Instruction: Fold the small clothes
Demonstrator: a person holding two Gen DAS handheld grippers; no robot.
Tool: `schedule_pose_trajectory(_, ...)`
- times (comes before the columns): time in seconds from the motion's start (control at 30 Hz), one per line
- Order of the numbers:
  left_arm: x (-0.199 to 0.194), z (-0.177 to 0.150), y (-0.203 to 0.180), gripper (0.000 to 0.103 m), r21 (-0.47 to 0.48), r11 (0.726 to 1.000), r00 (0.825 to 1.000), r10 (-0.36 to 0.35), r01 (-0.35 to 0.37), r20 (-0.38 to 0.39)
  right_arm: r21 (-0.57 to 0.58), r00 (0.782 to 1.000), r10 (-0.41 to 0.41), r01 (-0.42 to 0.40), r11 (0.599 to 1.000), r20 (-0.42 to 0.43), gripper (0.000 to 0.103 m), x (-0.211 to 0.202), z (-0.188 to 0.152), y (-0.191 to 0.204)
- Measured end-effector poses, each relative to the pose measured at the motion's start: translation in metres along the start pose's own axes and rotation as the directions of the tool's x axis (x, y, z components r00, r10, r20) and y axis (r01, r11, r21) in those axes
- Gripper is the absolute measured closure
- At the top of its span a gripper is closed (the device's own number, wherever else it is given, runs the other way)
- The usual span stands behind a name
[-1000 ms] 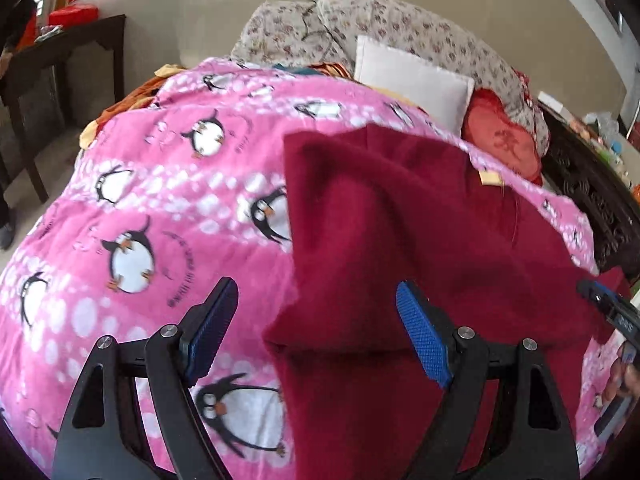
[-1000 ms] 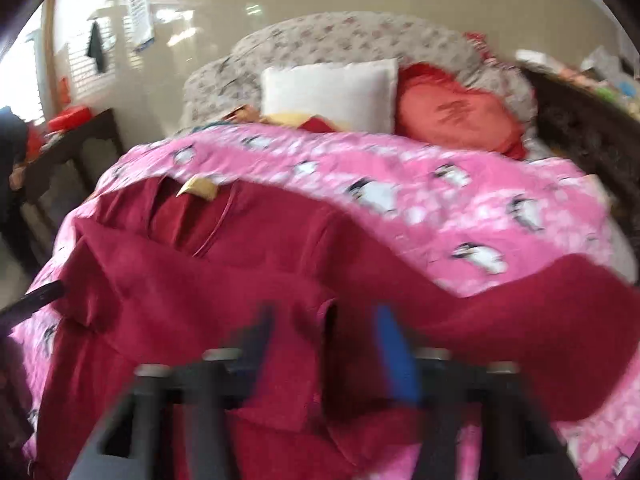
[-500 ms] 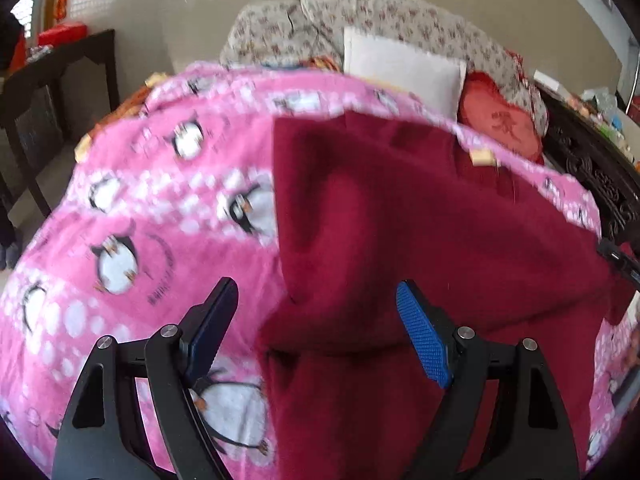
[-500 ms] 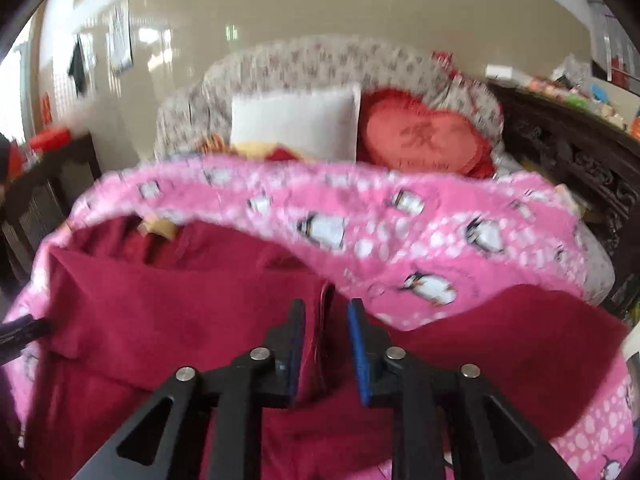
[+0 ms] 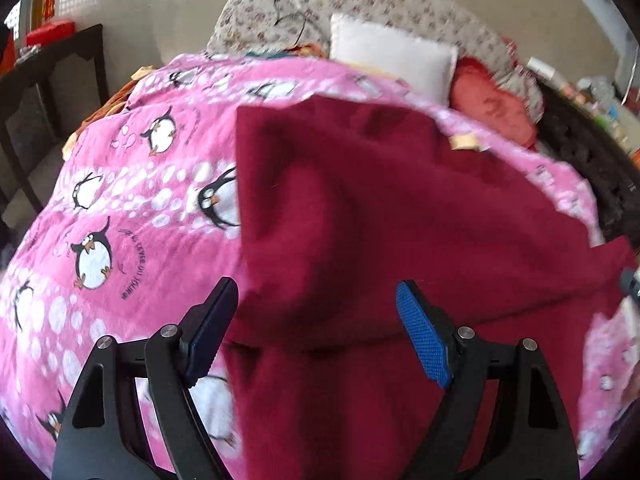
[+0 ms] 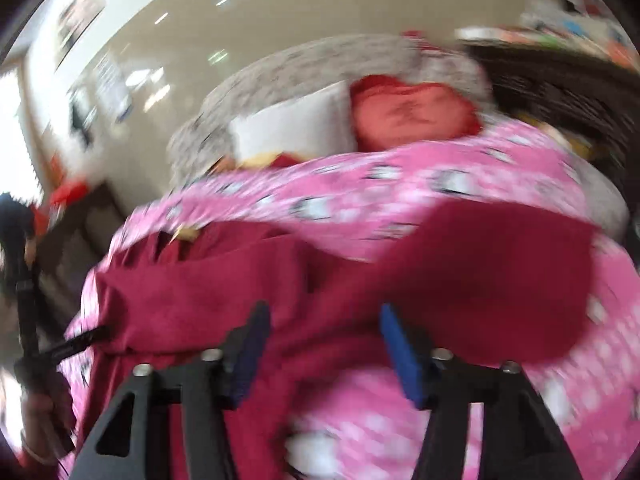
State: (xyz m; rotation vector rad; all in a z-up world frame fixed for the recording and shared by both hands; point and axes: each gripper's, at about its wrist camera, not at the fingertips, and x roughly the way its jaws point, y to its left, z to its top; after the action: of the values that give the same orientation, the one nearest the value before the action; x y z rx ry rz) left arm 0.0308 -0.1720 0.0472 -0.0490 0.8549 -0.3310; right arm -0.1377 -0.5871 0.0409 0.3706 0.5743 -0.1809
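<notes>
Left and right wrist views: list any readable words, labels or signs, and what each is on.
None reads clearly.
Pink penguin blanket: curved lettering beside a penguin, too small to read.
Red cushion: one embroidered character, blurred.
Garment tag: nothing legible.
Right wrist view: motion-blurred throughout.

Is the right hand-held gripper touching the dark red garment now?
Cannot tell. In the right wrist view the right hand-held gripper is open above the dark red garment, but motion blur hides whether any finger meets the cloth.
</notes>
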Motion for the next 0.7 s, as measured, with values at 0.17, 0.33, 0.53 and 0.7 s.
schedule_pose_trajectory(0.17,-0.007,-0.004,-0.019,0.021,0.017,0.999,0.999,-0.049,0.049,0.002,0.259,0.990,-0.121,0.134,0.957,-0.066,0.044,-0.015,-0.022,-0.107)
schedule_pose_trajectory(0.33,-0.003,-0.011,-0.033,0.021,0.043,0.998,0.998,-0.053,0.054,-0.027,0.526,0.993,-0.108,0.113,0.843,-0.040,0.044,-0.016,-0.037,-0.193)
schedule_pose_trajectory(0.53,-0.002,-0.012,-0.034,0.021,0.038,0.998,0.999,-0.040,0.041,-0.027,0.606,0.999,-0.019,-0.014,0.796,0.049,0.049,0.007,-0.025,-0.228)
schedule_pose_trajectory(0.7,-0.009,-0.014,-0.028,0.021,0.008,0.998,0.997,-0.065,0.065,-0.028,0.615,0.980,0.098,-0.186,0.767,0.174,0.096,0.009,-0.015,-0.226)
